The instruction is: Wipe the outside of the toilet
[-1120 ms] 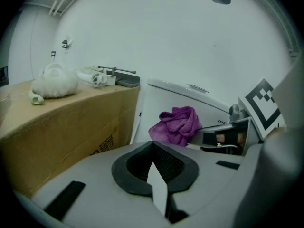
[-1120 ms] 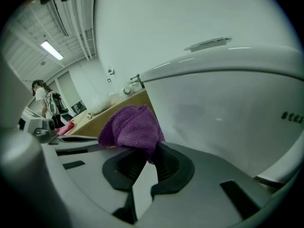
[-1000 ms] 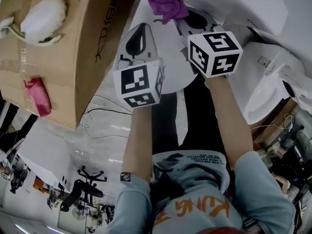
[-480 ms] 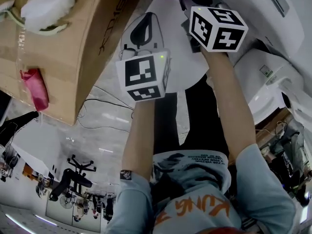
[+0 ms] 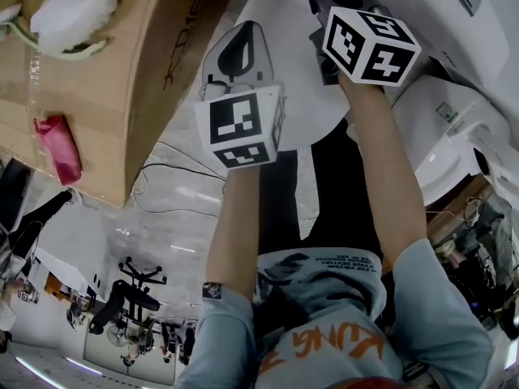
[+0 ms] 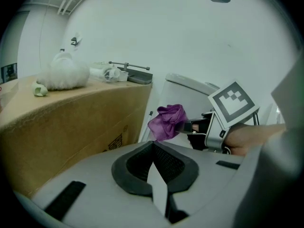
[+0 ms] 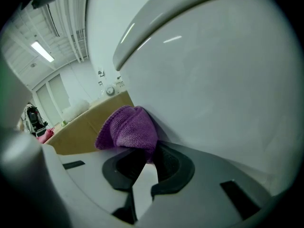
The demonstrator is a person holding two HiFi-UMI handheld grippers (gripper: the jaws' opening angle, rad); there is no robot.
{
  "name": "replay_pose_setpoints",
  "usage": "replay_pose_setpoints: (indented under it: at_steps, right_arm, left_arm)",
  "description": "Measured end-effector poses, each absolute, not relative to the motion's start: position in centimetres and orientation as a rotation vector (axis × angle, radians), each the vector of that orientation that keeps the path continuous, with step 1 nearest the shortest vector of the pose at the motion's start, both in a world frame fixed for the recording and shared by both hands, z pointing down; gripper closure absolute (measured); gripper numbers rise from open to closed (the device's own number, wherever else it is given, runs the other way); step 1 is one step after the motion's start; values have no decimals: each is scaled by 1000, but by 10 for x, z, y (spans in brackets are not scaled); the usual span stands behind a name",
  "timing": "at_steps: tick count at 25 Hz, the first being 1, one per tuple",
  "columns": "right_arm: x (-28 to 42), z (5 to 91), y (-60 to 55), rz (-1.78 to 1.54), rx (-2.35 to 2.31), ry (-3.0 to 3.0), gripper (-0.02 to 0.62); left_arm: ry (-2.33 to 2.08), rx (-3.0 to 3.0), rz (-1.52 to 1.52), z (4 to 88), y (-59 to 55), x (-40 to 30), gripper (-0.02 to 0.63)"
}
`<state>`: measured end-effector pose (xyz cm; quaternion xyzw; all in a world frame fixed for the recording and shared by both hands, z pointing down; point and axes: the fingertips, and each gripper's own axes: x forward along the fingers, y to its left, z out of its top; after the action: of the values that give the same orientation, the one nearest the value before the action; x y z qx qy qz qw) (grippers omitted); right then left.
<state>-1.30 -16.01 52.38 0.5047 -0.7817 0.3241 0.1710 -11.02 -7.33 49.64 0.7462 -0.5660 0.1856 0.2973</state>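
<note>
1. The right hand-held gripper (image 7: 151, 152) is clenched on a purple knitted cloth (image 7: 128, 127). The cloth bulges out ahead of the jaw tips in a rounded wad.
2. In the right gripper view, the wad's far side touches the curved outer wall of the white ceramic toilet (image 7: 218, 89), just under an overhanging rim.
3. The left gripper view shows the same hold from the side. The cloth is at the tip of the right hand-held gripper, in front of the toilet's pale body, with the gripper's black-and-white marker cube (image 6: 232, 103) behind it.
4. The left hand-held gripper (image 6: 153, 146) has its jaws pressed together at the tips with nothing between them. It hangs in the air and touches neither the cloth nor the toilet.
5. In the head view, both bare forearms reach forward. The left marker cube (image 5: 239, 128) is nearer the person, and the right one is farther out, beside the toilet.
6. A tall brown cardboard box (image 5: 138, 63) stands to the left of the toilet, near the left hand-held gripper.
7. On top of the box lie a white fluffy bundle (image 5: 77, 6) and, closer to the person, a pink crumpled item (image 5: 58, 148).
</note>
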Motion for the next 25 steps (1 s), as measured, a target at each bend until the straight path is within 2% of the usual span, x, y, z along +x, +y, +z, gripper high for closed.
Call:
replay_pose_setpoints:
  at_steps: [25]
  right_arm:
    - [96, 526, -98, 971, 1605, -2127, 541]
  left_arm:
    - [-1339, 2129, 594, 495, -31, -22, 588]
